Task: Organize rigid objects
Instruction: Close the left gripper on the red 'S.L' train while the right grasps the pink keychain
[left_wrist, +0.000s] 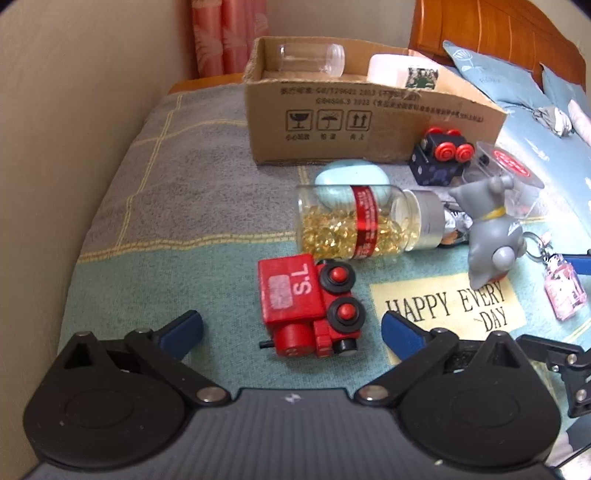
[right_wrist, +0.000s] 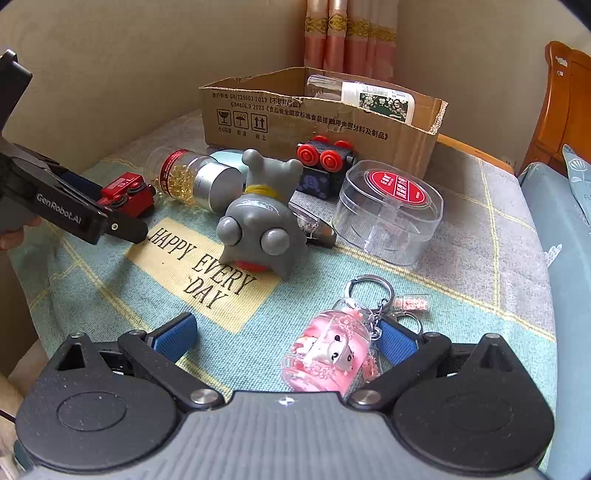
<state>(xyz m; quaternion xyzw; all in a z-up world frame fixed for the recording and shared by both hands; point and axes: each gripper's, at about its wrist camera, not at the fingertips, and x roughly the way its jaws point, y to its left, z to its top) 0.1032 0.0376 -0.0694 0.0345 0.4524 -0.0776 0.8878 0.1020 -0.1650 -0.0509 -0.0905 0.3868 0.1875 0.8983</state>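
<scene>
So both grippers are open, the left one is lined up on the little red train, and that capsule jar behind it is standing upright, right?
Not quite: the capsule jar is lying on its side, silver cap pointing toward the grey toy, as the left wrist view shows. The rest holds: the left gripper is open around the red train, and the right gripper is open too.

Pink curtain, beige wall, wooden headboard (orange-brown), blue pillow
</scene>
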